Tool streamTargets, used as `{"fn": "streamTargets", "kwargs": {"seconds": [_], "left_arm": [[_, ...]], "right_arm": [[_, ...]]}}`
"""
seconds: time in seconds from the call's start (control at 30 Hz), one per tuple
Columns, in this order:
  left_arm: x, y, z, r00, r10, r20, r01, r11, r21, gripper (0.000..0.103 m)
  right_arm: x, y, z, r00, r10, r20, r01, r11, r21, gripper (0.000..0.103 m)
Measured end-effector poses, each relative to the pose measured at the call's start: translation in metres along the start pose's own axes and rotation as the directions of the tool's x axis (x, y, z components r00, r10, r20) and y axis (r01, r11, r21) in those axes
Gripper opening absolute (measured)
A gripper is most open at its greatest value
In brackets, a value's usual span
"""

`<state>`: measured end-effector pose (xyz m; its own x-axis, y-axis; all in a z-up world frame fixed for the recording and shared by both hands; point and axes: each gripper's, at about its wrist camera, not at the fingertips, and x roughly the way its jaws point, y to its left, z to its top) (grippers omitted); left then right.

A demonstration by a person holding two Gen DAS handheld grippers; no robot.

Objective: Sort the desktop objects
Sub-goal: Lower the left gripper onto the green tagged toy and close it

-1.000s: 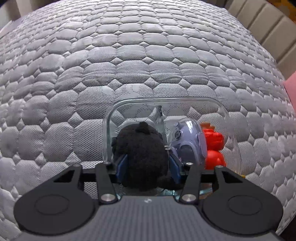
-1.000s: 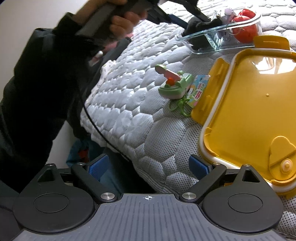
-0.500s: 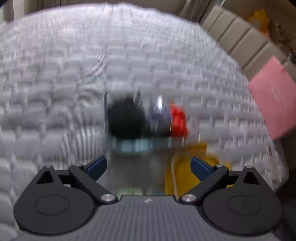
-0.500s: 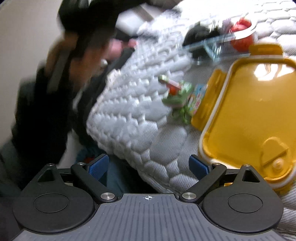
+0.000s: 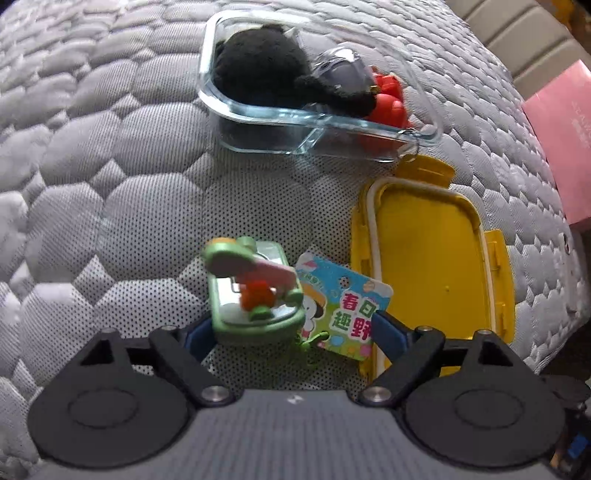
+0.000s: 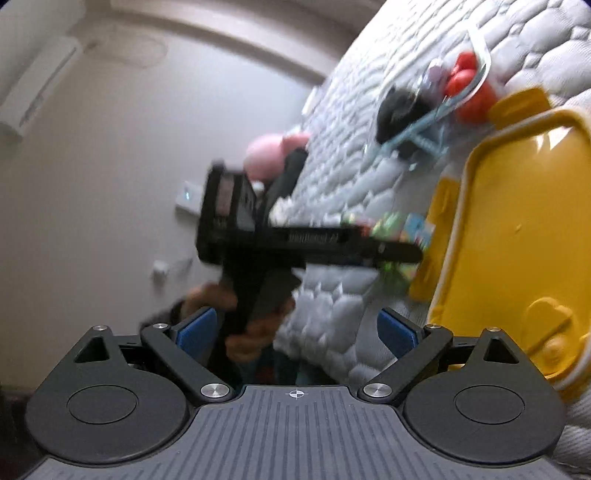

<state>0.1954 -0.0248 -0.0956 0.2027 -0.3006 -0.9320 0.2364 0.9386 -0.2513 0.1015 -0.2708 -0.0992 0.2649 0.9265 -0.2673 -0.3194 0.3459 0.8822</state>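
Note:
A green toy (image 5: 251,291) with an orange part and a colourful paper tag (image 5: 343,306) lies on the quilted grey mattress (image 5: 122,177). My left gripper (image 5: 291,334) is open, its blue pads on either side of the toy and tag. Beyond it a clear glass container (image 5: 280,114) holds a black plush (image 5: 258,70), a bluish clear item (image 5: 343,70) and a red toy (image 5: 388,103). A yellow lid (image 5: 436,266) lies to the right. My right gripper (image 6: 295,330) is open and holds nothing, seeing the left gripper's body (image 6: 295,240), the toy (image 6: 388,225) and the lid (image 6: 517,229).
A pink box (image 5: 565,147) stands at the mattress's right edge, with beige cushions (image 5: 517,33) behind. The right wrist view shows a hand (image 6: 251,332) on the left gripper's handle, a pink round thing (image 6: 266,151), the mattress edge (image 6: 332,354) and a white wall.
My left gripper let go of the black plush in the glass container, drew back and came down around the green toy. The right gripper tilted, its view swinging toward the wall.

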Motion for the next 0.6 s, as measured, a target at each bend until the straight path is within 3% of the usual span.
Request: {"fn": "streamTargets", "kwargs": {"seconds": [0.2, 0.27, 0.37, 0.6], "left_arm": [[-0.011, -0.011, -0.002, 1.000, -0.021, 0.016, 0.020, 0.998, 0.056, 0.059], [-0.014, -0.010, -0.002, 0.998, -0.057, 0.011, 0.056, 0.997, 0.053, 0.033], [-0.017, -0.009, 0.001, 0.996, -0.092, 0.015, 0.091, 0.995, 0.048, 0.013], [-0.023, 0.004, 0.001, 0.988, -0.153, 0.019, 0.153, 0.988, -0.013, 0.006]], "right_arm": [[0.027, 0.011, -0.011, 0.994, -0.037, -0.102, 0.031, 0.998, -0.057, 0.097], [0.035, 0.015, -0.014, 0.990, -0.050, -0.135, 0.040, 0.996, -0.077, 0.097], [0.049, 0.021, -0.020, 0.980, -0.071, -0.185, 0.052, 0.993, -0.107, 0.097], [0.081, 0.052, -0.035, 0.940, -0.235, -0.247, 0.161, 0.945, -0.283, 0.097]]}}
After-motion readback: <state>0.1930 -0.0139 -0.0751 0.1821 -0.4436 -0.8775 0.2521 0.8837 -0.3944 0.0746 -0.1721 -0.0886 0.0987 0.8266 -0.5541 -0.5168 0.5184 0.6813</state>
